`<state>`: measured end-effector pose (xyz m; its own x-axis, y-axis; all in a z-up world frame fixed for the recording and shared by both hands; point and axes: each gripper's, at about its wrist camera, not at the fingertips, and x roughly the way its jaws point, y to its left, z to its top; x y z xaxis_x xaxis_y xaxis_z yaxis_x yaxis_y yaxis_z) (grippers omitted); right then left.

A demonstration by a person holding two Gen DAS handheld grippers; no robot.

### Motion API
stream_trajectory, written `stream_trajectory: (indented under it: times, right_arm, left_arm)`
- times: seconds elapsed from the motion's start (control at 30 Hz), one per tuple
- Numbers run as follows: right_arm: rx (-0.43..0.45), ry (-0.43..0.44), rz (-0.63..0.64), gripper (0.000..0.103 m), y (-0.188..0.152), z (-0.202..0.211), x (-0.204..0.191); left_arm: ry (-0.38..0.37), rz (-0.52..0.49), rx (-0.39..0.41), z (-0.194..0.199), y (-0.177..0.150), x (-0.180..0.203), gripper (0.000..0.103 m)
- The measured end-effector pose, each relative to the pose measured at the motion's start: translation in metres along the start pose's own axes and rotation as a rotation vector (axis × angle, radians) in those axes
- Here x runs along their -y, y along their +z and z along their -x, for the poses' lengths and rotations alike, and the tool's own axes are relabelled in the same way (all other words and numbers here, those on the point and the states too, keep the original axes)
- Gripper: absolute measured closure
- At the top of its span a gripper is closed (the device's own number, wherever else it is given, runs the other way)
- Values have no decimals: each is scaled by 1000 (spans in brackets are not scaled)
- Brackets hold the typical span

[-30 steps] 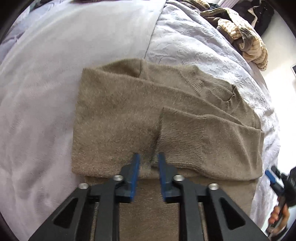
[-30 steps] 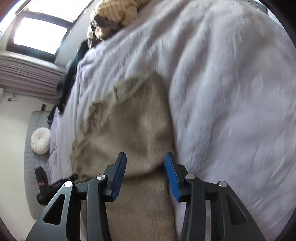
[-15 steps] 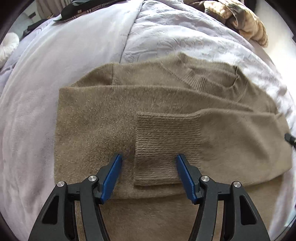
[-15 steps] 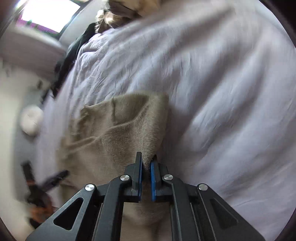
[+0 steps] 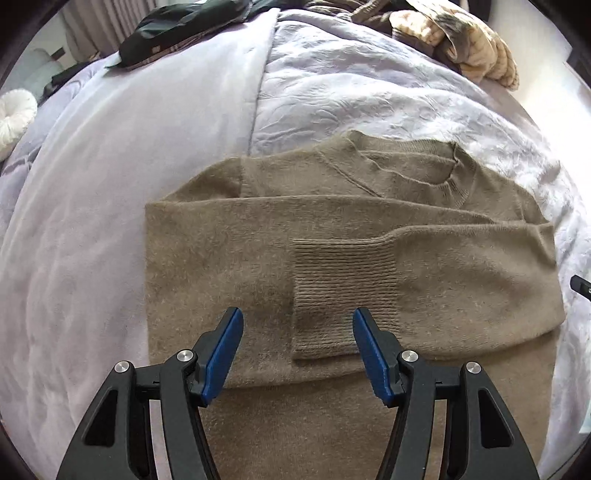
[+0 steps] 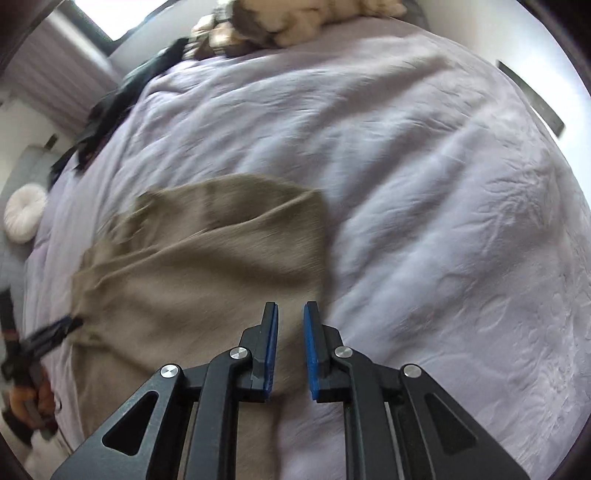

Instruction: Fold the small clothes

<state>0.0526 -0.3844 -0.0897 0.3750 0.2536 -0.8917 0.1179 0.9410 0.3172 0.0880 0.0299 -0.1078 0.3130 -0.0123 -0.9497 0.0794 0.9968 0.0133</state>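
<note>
Jaws on our left gripper [image 5: 297, 341] are standing wide apart with nothing pinched; we are hovering them over the sweater [image 5: 229, 258], and the ribbed cuff [image 5: 343, 291] of a folded-in sleeve is showing in the gap between the blue pads [image 5: 225, 350]. Whether the pads are brushing the knit we cannot tell.

Scanning the left wrist view from left to right, a white round cushion [image 5: 14, 114] is being cut off at the rim, a dark garment [image 5: 184, 26] is lying at the far edge of the bed [image 5: 129, 166], and the sweater is lying flat in the middle with both sleeves folded across its body and the collar [image 5: 439, 173] to the far right. A tan pile [image 5: 469, 44] is sitting in the far right corner. The sweater's near hem is being hidden under our gripper's frame.

On our right gripper [image 6: 290, 317] the jaws are nearly together and are opening slightly; through the narrow gap we are seeing only sweater [image 6: 207, 280] fabric below, and no cloth is clamped. This view is smeared by motion, so the folds are hard to make out. At its left rim the other gripper and a hand [image 6: 33, 398] are blurred and partly cut off.
</note>
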Motion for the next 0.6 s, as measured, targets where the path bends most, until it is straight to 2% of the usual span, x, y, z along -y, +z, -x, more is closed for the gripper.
stream_trajectory:
  times: [0.07,0.13,0.2,0.33,0.6]
  right_arm:
    - [-17,8,5,88,-7,-9,-8]
    - [-59,-26,6,88,-19,-24,-9]
    - [-83,-48,18,91,-32,-30,-4]
    - [-68,-62,27,91,-40,-19,-2]
    - [-112,-100,-34,89,-54,-6,5]
  left_arm:
    - [37,-14,-24,-11,-5,5,40]
    - [63,-11,-54,-25,-8,7,40]
    - [45,-4,-37,-26,-11,5,40]
    - [44,-19,-41,-18,-17,0,40]
    - [50,-19,-69,-4,-31,-5,40]
